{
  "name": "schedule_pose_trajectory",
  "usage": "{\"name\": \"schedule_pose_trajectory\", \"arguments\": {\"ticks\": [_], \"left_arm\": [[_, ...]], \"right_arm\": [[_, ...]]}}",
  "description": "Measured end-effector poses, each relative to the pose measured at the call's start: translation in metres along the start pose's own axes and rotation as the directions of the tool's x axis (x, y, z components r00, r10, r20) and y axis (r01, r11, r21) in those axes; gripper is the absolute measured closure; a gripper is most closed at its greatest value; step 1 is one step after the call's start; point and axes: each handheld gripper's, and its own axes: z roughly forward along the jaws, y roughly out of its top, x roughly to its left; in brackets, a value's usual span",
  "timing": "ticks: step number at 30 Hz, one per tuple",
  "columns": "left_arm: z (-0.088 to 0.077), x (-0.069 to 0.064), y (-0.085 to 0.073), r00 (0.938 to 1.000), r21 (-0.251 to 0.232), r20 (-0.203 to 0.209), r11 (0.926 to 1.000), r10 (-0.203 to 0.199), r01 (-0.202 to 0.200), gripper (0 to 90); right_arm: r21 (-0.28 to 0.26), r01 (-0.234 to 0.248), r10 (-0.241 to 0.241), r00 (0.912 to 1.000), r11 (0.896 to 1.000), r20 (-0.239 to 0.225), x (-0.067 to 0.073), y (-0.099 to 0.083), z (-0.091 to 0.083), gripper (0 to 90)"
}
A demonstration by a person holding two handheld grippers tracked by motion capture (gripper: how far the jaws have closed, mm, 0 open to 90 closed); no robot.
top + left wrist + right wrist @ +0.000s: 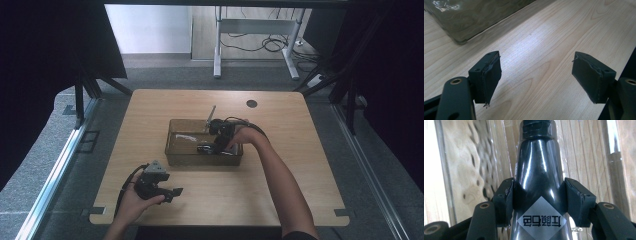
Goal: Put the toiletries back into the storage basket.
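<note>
Evidently, bottle: a glossy black bottle [537,185], wrapped in clear film and bearing a grey diamond label, is seen lying inside the clear bin [172,150] at mid-bench, near the bin's right end.
Handling: the bottle is judged stiff and fairly light, yet slippery, since both the gloss and the film offer little friction; a dent or slide is more to be feared than a break.
Hold point: the tapering shoulder below the cap is straddled now; a grip lower down, on the wider straight body, is judged safer, because a taper lets pads ride toward the neck.
Right gripper [218,141]: it is lowered into the bin, its jaws set against both flanks of the bottle and pinching it at a wide spread.
Left gripper [167,192]: it is held low over the near left of the bench, jaws spread wide with nothing between them.
Bin contents: a pale flat item and a thin rod leaning at the far wall are also made out.
Bench [280,190]: light wood grain, smooth, otherwise bare.
Room: grey carpet, dark curtains at both sides, a white desk frame with cables beyond.
</note>
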Motion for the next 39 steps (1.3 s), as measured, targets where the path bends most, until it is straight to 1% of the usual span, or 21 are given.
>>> {"name": "schedule_pose_trajectory", "arguments": {"ticks": [3, 6, 10, 12, 13, 15, 17, 20, 21, 22, 25, 27, 28, 29, 30, 31, 33, 34, 35, 37, 39], "left_arm": [[0.000, 0.000, 0.000, 1.0000, 0.000, 0.002, 1.0000, 0.000, 0.000, 23.9], [0.000, 0.000, 0.000, 1.0000, 0.000, 0.002, 1.0000, 0.000, 0.000, 23.9], [0.001, 0.001, 0.000, 1.0000, 0.004, 0.001, 1.0000, -0.001, 0.001, 23.9], [0.001, 0.002, -0.001, 1.0000, 0.005, 0.000, 1.0000, 0.000, 0.000, 23.9], [0.001, 0.002, -0.001, 1.0000, 0.006, 0.002, 1.0000, -0.001, 0.001, 23.9], [0.001, 0.002, -0.001, 1.0000, 0.009, 0.003, 1.0000, 0.002, -0.002, 23.9], [0.001, 0.002, -0.001, 1.0000, 0.010, 0.002, 0.9999, 0.003, -0.003, 23.9], [0.001, 0.001, -0.001, 1.0000, 0.006, 0.003, 1.0000, -0.001, 0.001, 23.9], [0.001, 0.001, -0.001, 1.0000, 0.007, 0.003, 1.0000, 0.000, 0.000, 23.9], [0.001, 0.001, -0.001, 1.0000, 0.006, 0.004, 1.0000, -0.001, 0.001, 23.9], [0.001, 0.001, -0.001, 1.0000, 0.005, 0.002, 1.0000, -0.002, 0.002, 23.9], [0.001, 0.001, 0.000, 1.0000, 0.005, 0.000, 1.0000, -0.003, 0.003, 23.9], [0.001, 0.001, 0.000, 1.0000, 0.005, 0.000, 1.0000, -0.003, 0.003, 23.9], [0.001, 0.001, 0.000, 1.0000, 0.011, 0.001, 0.9999, 0.006, -0.006, 23.9], [0.001, 0.001, 0.000, 1.0000, 0.011, 0.001, 0.9999, 0.006, -0.006, 23.9], [0.002, 0.000, 0.000, 1.0000, 0.010, 0.000, 0.9999, 0.006, -0.006, 23.9], [0.002, -0.001, 0.000, 1.0000, 0.009, 0.001, 0.9999, 0.006, -0.006, 23.9], [0.002, -0.001, 0.000, 1.0000, 0.009, 0.001, 0.9999, 0.006, -0.006, 23.9], [0.002, -0.001, 0.000, 1.0000, 0.009, 0.001, 0.9999, 0.005, -0.005, 23.9], [0.002, -0.001, 0.000, 1.0000, 0.009, 0.000, 0.9999, 0.007, -0.007, 23.9], [0.003, 0.000, -0.001, 1.0000, 0.014, -0.003, 0.9999, 0.000, 0.000, 23.9]], "right_arm": [[0.008, 0.004, -0.004, 1.0000, 1.000, -0.002, -0.001, -0.001, 0.002, 43.9], [0.028, -0.018, 0.019, 0.9997, 0.999, -0.018, -0.003, -0.002, 0.005, 43.5], [0.038, -0.037, 0.038, 0.9991, 0.999, -0.019, -0.004, -0.002, 0.008, 42.9], [0.040, -0.053, 0.054, 0.9985, 0.998, -0.009, -0.004, -0.002, 0.008, 40.6], [0.033, -0.065, 0.066, 0.9977, 0.997, -0.017, -0.005, -0.002, 0.007, 38.5], [0.002, -0.065, 0.065, 0.9979, 0.998, 0.001, -0.005, -0.002, 0.003, 38.0], [-0.008, -0.067, 0.068, 0.9977, 0.998, 0.003, -0.005, -0.002, 0.001, 37.9], [-0.040, -0.091, 0.091, 0.9958, 0.995, 0.000, -0.005, -0.005, -0.008, 36.7], [-0.056, -0.106, 0.106, 0.9944, 0.993, -0.001, -0.004, -0.006, -0.011, 36.6], [-0.073, -0.110, 0.110, 0.9939, 0.991, -0.001, -0.004, -0.007, -0.015, 36.6], [-0.126, -0.149, 0.149, 0.9888, 0.981, -0.009, -0.003, -0.012, -0.027, 37.4], [-0.172, -0.163, 0.166, 0.9861, 0.972, 0.001, 0.000, -0.016, -0.037, 38.8], [-0.172, -0.163, 0.166, 0.9861, 0.972, 0.001, 0.000, -0.016, -0.037, 38.8], [-0.218, -0.182, 0.189, 0.9820, 0.959, 0.010, 0.004, -0.020, -0.046, 39.4], [-0.218, -0.182, 0.189, 0.9820, 0.959, 0.010, 0.004, -0.020, -0.046, 39.4], [-0.262, -0.193, 0.205, 0.9786, 0.946, 0.019, 0.008, -0.026, -0.056, 39.5], [-0.281, -0.188, 0.208, 0.9771, 0.941, 0.043, 0.012, -0.031, -0.061, 39.5], [-0.281, -0.188, 0.208, 0.9771, 0.941, 0.043, 0.012, -0.031, -0.061, 39.5], [-0.314, -0.189, 0.218, 0.9741, 0.930, 0.060, 0.017, -0.040, -0.068, 39.6], [-0.343, -0.186, 0.223, 0.9721, 0.920, 0.072, 0.021, -0.048, -0.074, 39.9], [-0.375, -0.201, 0.246, 0.9663, 0.905, 0.076, 0.027, -0.058, -0.079, 40.8]]}}
